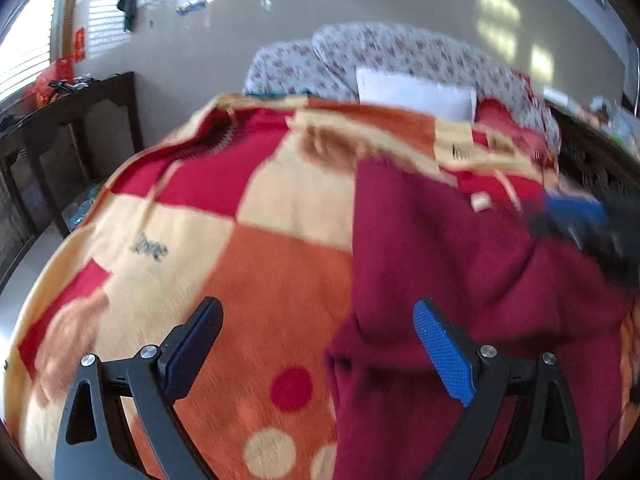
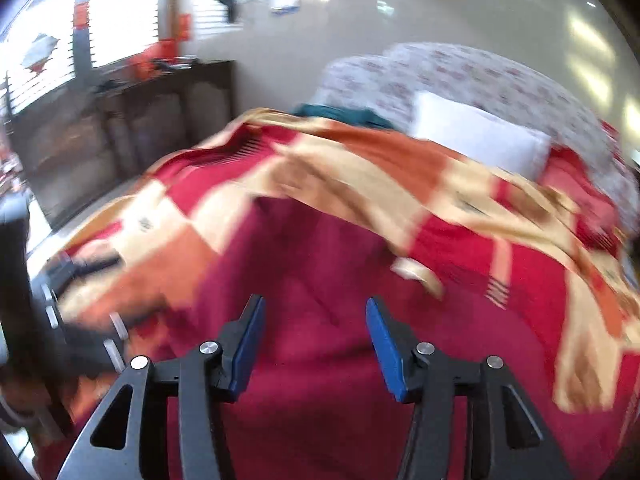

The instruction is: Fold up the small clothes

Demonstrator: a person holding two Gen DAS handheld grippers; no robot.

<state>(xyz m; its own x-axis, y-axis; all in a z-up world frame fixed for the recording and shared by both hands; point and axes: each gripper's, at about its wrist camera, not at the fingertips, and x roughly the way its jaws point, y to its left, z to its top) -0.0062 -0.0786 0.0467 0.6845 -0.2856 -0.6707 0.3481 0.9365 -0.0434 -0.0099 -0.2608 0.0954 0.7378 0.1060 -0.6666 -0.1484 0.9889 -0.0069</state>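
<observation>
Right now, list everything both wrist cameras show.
maroon garment: one, dark red, spread on the blanket, below both grippers
checked blanket: one, red, orange and cream, covers the bed
white pillow: one, at the bed's far end
floral bedding: white with red print, behind the pillow
teal cloth: one, far edge of the blanket
dark wooden cabinet: one, left by the wall
left gripper: open, blue pads
right gripper: open, blue pads

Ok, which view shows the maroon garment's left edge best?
Left wrist: the maroon garment shows its straight left edge against the blanket, only mildly blurred. The right wrist view fills with the garment, heavily blurred, its edges hard to trace.
</observation>
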